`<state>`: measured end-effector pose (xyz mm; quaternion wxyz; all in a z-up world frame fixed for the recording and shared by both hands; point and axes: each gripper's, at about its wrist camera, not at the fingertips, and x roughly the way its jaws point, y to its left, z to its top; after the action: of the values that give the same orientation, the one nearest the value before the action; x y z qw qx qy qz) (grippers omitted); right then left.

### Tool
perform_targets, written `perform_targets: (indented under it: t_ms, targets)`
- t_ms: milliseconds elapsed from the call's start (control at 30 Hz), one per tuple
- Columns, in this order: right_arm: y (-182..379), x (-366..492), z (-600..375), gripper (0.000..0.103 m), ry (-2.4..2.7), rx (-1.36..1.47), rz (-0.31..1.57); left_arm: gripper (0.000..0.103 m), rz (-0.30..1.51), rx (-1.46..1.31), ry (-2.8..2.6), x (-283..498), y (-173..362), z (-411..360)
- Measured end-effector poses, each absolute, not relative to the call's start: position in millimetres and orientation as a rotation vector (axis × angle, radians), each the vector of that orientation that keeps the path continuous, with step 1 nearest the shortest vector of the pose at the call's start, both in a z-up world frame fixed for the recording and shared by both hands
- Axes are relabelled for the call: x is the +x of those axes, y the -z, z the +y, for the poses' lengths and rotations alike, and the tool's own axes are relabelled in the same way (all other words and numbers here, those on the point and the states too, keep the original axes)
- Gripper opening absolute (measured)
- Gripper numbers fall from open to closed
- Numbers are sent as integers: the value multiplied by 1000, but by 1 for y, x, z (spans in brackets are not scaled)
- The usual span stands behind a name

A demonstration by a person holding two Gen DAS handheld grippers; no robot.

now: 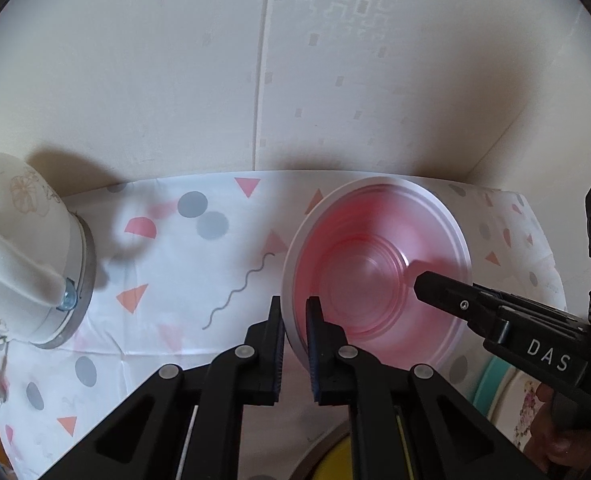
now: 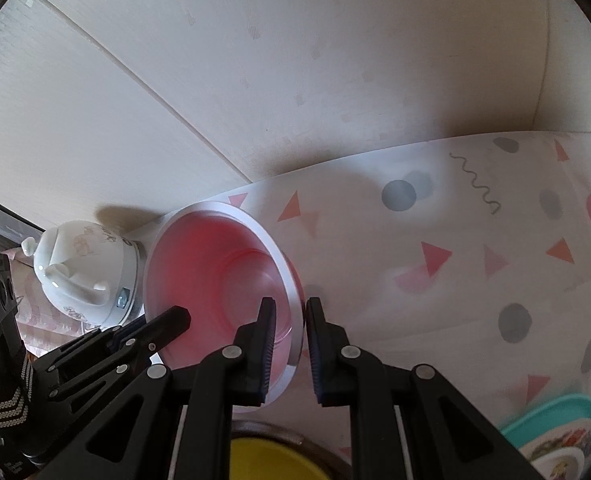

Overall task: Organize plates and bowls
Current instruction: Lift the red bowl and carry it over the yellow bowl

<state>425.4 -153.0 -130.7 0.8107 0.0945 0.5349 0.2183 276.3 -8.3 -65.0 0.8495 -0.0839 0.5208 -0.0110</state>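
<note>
Two grippers share one translucent pink plastic bowl (image 1: 375, 268), each clamped on its white rim.

Both sets of jaws are closed on that rim at opposite sides: the left gripper (image 1: 294, 344) has one pad outside the wall and one inside, and the right gripper (image 2: 289, 344) pinches the far side the same way, so the bowl hangs tilted between them above the patterned tablecloth on the worktop (image 1: 175, 280). It looks thin-walled and light, likely to flex if squeezed hard, and smooth enough to slide in a loose pinch. The broad flat rim is the sensible hold, since the curved wall below offers little purchase. Beneath the jaws sits a round yellow dish (image 2: 271, 460); beside the left gripper stands a white ceramic kettle (image 1: 19, 248), best kept clear of.
</note>
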Motion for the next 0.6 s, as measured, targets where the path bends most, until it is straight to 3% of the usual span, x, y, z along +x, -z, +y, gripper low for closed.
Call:
perform_targets:
  t_ms: [600]
  targets:
    - [104, 354, -190, 16, -460, 277, 1105, 10, 1079, -165, 107, 216, 43, -27]
